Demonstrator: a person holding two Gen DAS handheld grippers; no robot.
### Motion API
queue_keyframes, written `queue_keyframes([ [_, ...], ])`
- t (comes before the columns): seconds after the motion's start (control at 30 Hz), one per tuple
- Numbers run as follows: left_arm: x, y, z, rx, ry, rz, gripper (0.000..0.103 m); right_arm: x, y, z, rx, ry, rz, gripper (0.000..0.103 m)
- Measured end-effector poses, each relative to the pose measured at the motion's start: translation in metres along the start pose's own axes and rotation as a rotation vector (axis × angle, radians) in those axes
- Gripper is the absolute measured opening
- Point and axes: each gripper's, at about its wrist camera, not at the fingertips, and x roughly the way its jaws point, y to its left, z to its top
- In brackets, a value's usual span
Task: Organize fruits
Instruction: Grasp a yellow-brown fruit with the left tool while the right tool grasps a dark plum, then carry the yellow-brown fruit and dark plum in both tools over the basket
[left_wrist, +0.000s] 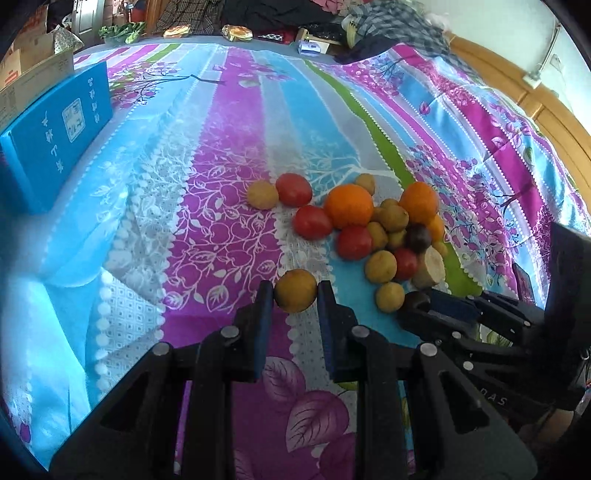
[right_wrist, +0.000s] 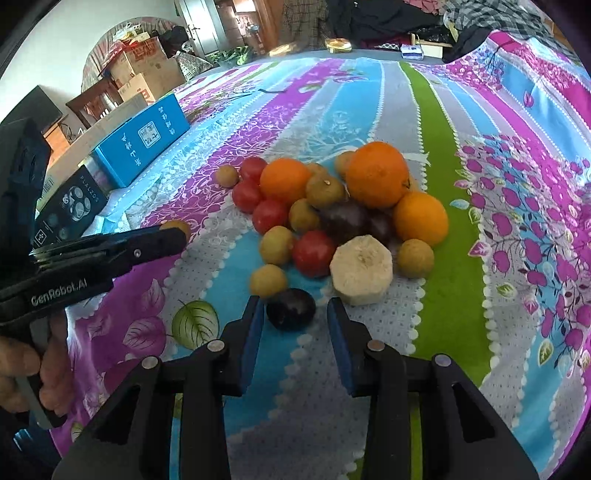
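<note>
A pile of fruit lies on the striped cloth: oranges (right_wrist: 376, 175), red tomatoes (right_wrist: 314, 253), small yellow-brown fruits (right_wrist: 269, 280), dark plums (right_wrist: 345, 218) and a pale peeled chunk (right_wrist: 362, 269). My left gripper (left_wrist: 295, 295) is shut on a yellow-brown fruit (left_wrist: 295, 290) at the pile's near left; it also shows in the right wrist view (right_wrist: 177, 230). My right gripper (right_wrist: 295, 314) is open with a dark plum (right_wrist: 291, 308) between its fingertips, touching neither pad. It shows at the right of the left wrist view (left_wrist: 417, 302).
A blue box (left_wrist: 55, 136) lies at the left on the cloth, with a black box (right_wrist: 70, 206) beside it. Cardboard boxes (right_wrist: 144, 70) and clothes (left_wrist: 388, 22) stand beyond the far edge. A wooden rail (left_wrist: 535, 107) runs at the right.
</note>
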Motion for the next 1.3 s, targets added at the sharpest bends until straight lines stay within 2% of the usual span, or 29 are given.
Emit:
queue_keyframes([
  [0.07,-0.002,-0.001,-0.001,0.002,0.002,0.007,0.025,0.001,0.002,-0.001,-0.004,0.0,-0.024,0.035],
  [0.1,-0.004,-0.002,-0.001,0.003,0.002,0.015,0.025,0.001,0.002,-0.001,-0.001,-0.004,-0.028,0.03],
  [0.23,-0.021,-0.006,0.001,0.012,-0.021,0.054,0.025,-0.01,0.002,-0.003,0.028,-0.02,-0.045,0.03],
  [0.5,-0.082,-0.019,0.009,0.044,-0.094,0.156,0.025,-0.08,0.006,0.008,0.104,-0.116,-0.129,0.03],
  [0.73,-0.128,-0.024,0.012,0.034,-0.15,0.175,0.025,-0.14,0.017,0.025,0.116,-0.193,-0.176,0.03],
  [1.3,-0.208,-0.021,0.01,0.009,-0.261,0.234,0.025,-0.207,0.087,0.044,0.044,-0.286,-0.147,0.03],
])
